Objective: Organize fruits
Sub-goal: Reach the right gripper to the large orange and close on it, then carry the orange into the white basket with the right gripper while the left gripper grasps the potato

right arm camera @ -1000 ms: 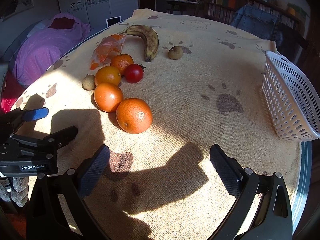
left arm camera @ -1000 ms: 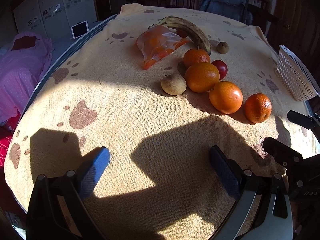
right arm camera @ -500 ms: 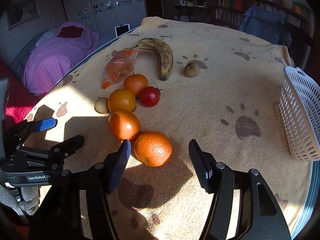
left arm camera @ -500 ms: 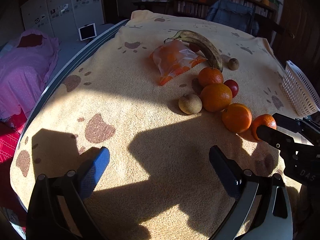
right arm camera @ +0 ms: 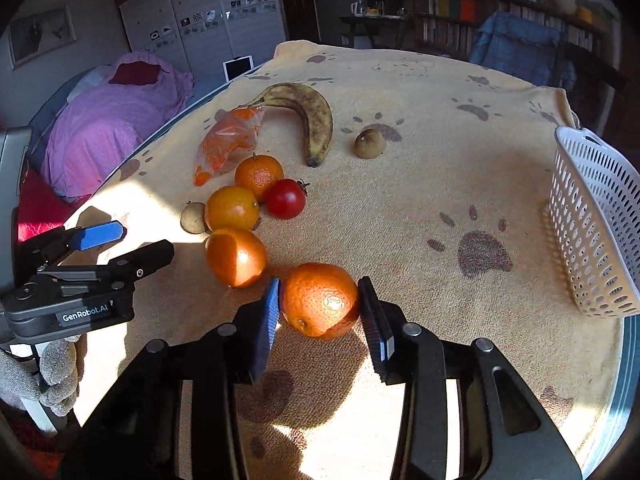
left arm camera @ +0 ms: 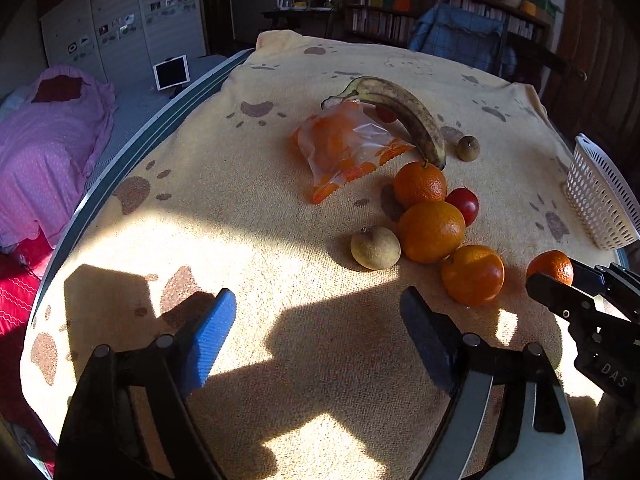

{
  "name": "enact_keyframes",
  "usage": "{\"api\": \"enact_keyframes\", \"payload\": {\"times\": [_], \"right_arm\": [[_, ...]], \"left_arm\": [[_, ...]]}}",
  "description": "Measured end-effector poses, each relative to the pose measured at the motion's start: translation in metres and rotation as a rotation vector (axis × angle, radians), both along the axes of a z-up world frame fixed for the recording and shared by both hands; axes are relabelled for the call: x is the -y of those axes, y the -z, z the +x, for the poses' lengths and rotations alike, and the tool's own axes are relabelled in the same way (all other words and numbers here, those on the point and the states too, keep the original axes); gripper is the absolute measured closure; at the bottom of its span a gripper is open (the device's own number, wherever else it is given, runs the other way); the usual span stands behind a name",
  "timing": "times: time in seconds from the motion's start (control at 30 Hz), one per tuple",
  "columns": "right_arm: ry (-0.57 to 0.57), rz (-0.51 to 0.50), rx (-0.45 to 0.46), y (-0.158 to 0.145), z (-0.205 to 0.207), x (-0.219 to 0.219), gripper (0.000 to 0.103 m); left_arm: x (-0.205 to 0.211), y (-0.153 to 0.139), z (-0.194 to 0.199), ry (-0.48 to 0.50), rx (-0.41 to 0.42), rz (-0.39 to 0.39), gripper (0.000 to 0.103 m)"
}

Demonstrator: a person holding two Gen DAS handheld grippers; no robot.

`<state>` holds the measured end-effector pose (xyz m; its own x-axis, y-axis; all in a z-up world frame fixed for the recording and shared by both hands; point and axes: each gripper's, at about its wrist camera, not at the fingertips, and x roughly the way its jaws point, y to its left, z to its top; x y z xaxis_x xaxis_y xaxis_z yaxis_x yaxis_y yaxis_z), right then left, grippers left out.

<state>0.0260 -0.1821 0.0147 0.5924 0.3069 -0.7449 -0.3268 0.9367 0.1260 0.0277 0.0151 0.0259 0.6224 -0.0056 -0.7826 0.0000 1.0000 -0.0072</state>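
Note:
Several oranges lie in a row on the paw-print cloth, with a red tomato [right arm camera: 285, 199], a spotted banana [right arm camera: 310, 114] and two small brown fruits [right arm camera: 369, 143]. My right gripper [right arm camera: 320, 322] has closed in around the nearest orange [right arm camera: 319, 300]; both pads sit at its sides, the fruit resting on the cloth. That orange shows in the left wrist view [left arm camera: 551, 266] between the right gripper's fingers. My left gripper [left arm camera: 318, 338] is open and empty over bare cloth, short of a brown fruit [left arm camera: 375, 247] and an orange [left arm camera: 472, 274].
A white plastic basket [right arm camera: 596, 220] stands at the table's right edge, also in the left wrist view [left arm camera: 598, 200]. An orange plastic bag [right arm camera: 230, 142] lies beside the banana. A bed with a pink cover [right arm camera: 108, 128] is left of the table.
My right gripper moved forward to the nearest orange and narrowed its fingers around it. My left gripper drew back a little and stayed open.

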Motion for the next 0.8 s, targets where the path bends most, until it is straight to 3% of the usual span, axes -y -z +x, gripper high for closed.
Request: {"api": "enact_keyframes", "payload": {"times": [0.33,0.67,0.8], "right_arm": [[0.008,0.04,-0.025,0.009,0.003,0.006,0.062],[-0.008,0.039,-0.038,0.017,0.005,0.003,0.062],[-0.008,0.04,-0.036,0.017,0.006,0.002,0.062]], "left_arm": [[0.01,0.003,0.027,0.06,0.001,-0.033,0.045],[0.01,0.006,0.037,0.118,0.013,-0.134,0.069],[0.011,0.007,0.037,0.128,0.018,-0.145,0.072]]}}
